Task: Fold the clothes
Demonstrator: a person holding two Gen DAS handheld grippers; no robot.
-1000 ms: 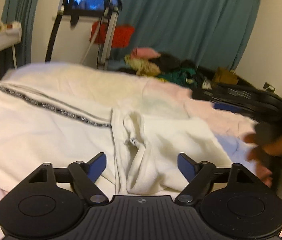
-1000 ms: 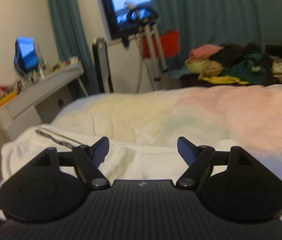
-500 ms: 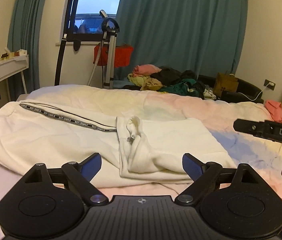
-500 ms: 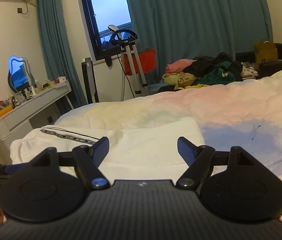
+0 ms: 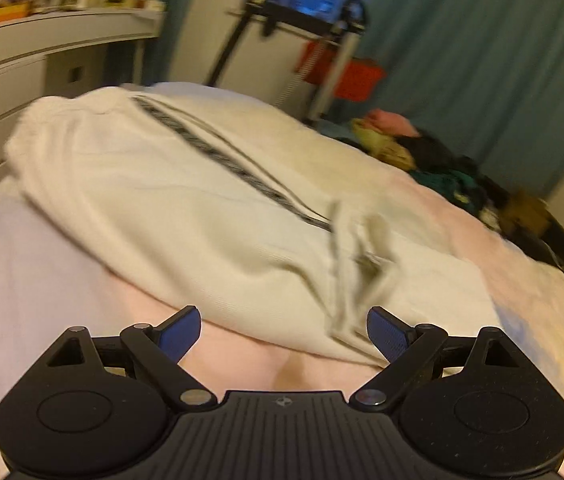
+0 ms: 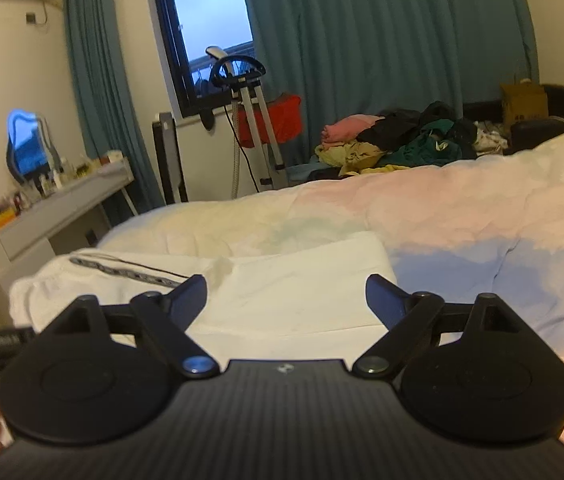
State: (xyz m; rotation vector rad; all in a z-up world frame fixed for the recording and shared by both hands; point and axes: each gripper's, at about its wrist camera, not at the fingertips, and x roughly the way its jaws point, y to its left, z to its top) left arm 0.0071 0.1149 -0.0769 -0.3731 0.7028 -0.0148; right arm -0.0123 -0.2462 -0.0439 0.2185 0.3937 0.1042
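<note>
White sweatpants (image 5: 185,208) with a dark patterned side stripe lie partly folded across the bed; they also show in the right wrist view (image 6: 282,292). My left gripper (image 5: 284,334) is open and empty, just short of the pants' near edge over the pink sheet. My right gripper (image 6: 286,298) is open and empty, above the folded right end of the pants. The left wrist view is blurred by motion.
The bed (image 6: 482,232) has a pink and pale blue cover. A white dresser (image 5: 21,64) stands left of it. A pile of clothes (image 6: 394,140), a metal stand (image 6: 249,120) with a red bag, and teal curtains (image 6: 382,40) lie beyond the bed.
My left gripper has swung left and tilted, now looking toward the waistband end and the dresser. My right gripper has shifted slightly closer over the folded end. Both stay open.
</note>
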